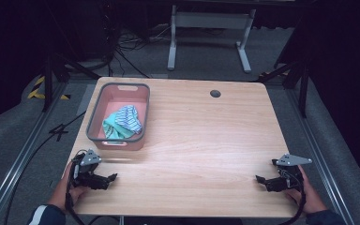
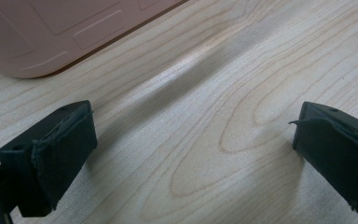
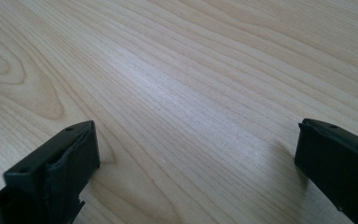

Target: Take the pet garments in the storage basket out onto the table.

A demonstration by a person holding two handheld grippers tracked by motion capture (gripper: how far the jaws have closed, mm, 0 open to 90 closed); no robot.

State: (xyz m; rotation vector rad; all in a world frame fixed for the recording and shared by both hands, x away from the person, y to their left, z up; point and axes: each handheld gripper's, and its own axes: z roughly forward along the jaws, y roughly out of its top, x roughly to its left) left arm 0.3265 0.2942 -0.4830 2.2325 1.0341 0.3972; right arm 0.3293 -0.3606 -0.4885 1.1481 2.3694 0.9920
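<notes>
Both tools wide apart and empty, low at the near edge of our bench; the pink bin sits closest to the left one.

Our left tool (image 1: 114, 177) rests near the front left corner of the bench (image 1: 206, 140), jaws spread with bare wood between them, and our right tool (image 1: 258, 179) mirrors it at the front right corner, also spread and gripping nothing. We see the pink bin (image 1: 93, 123) with its grey rim just beyond the left tool, not touching it; its rounded lower wall (image 2: 42, 32) shows in the left gripper view. Inside lies a crumpled cloth (image 1: 123, 122), green with blue and white stripes, bunched toward the bin's near end. Farther back on the bench is a dark round cable hole (image 1: 215, 93), well apart from everything. Nothing lies between tools and bin.
</notes>
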